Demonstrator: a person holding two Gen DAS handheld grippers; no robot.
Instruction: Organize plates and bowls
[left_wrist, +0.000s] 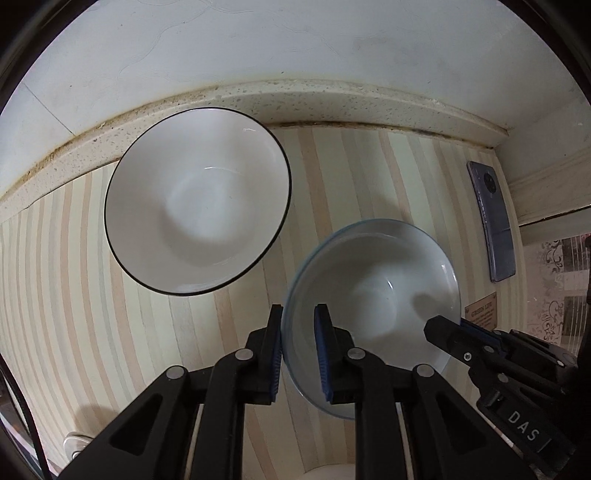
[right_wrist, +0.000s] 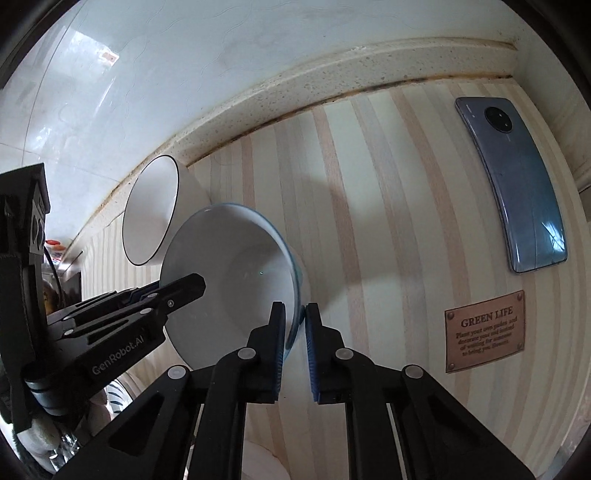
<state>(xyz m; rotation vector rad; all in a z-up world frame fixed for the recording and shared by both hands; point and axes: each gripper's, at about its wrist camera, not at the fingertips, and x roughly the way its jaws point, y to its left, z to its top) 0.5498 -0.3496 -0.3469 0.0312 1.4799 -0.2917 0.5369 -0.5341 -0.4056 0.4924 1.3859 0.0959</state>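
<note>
Near the striped bench (left_wrist: 369, 177), both the left tool (left_wrist: 298, 325) and right tool (right_wrist: 294, 321) are clamping opposite rims of the blue-edged bowl (left_wrist: 373, 280), right of the black-rimmed bowl (left_wrist: 195, 199).

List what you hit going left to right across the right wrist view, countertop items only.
Black-rimmed white bowl → blue-rimmed bowl, pinched at its rim by both tongs → GREEN LIFE plaque → phone, face down.

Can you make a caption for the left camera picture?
Both grippers pinch the blue-rimmed bowl beside the black-rimmed bowl.
</note>
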